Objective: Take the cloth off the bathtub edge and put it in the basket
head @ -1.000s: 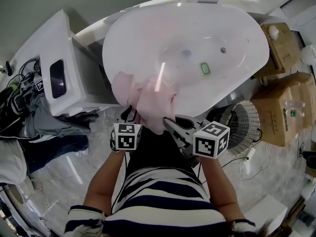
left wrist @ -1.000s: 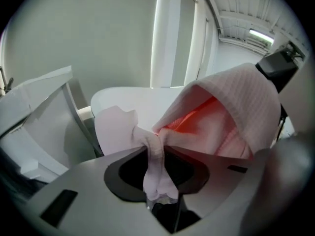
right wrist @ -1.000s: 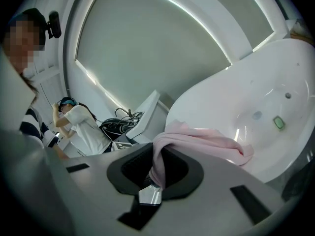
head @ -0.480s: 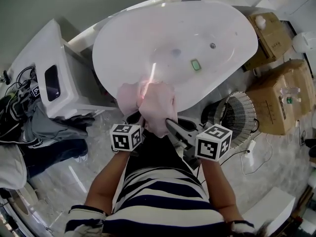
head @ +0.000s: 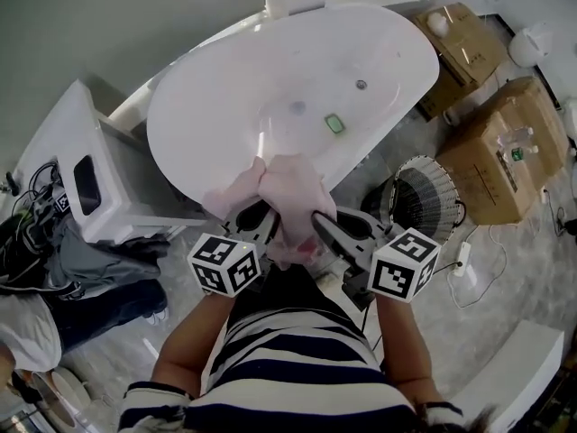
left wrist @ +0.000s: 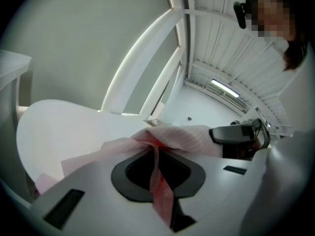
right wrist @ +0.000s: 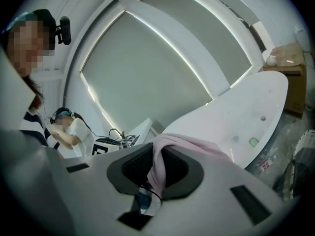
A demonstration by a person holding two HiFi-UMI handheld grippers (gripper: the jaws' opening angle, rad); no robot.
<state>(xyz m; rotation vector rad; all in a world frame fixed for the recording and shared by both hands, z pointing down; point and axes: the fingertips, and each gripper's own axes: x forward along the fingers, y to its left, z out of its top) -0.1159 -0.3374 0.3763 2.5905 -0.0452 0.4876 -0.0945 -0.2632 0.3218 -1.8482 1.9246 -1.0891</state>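
Two tongs: the left tongs [head: 259,216] and the right tongs [head: 330,230] both gripped one pink cloth [head: 293,198], low in the centre of the head view, just above the striped shirt [head: 288,368].
Left tongs: jaws were pressed together on a thin fold of the cloth, and more fabric spilled out past the jaw tips.
Right tongs: jaws stood almost together, clamped on a thicker bunch of the cloth that draped over their front.
Cloth: it was bunched between the two tongs, over the near rim of the bathtub [head: 194,97]. Whether it touched that rim could not be told.
Bathtub: white and oval, it filled the upper centre of the head view. Inside lay a small green item [head: 335,124] and a drain [head: 361,85].
Wire basket [head: 431,201]: white and round, it stood on the floor right of centre, just beside the tub and apart from the cloth.
Floor [head: 514,269]: pale veined stone, with a thin cable [head: 466,258] lying right of the basket.
Cardboard boxes [head: 505,156]: two stood at upper right, near the tub's far end.
White cabinet [head: 68,152]: it stood at left beside the tub, with a dark window in its top.
Wall [head: 81,16]: plain grey, at upper left.
Second person [right wrist: 74,132]: in a white top, at lower left of the right gripper view.
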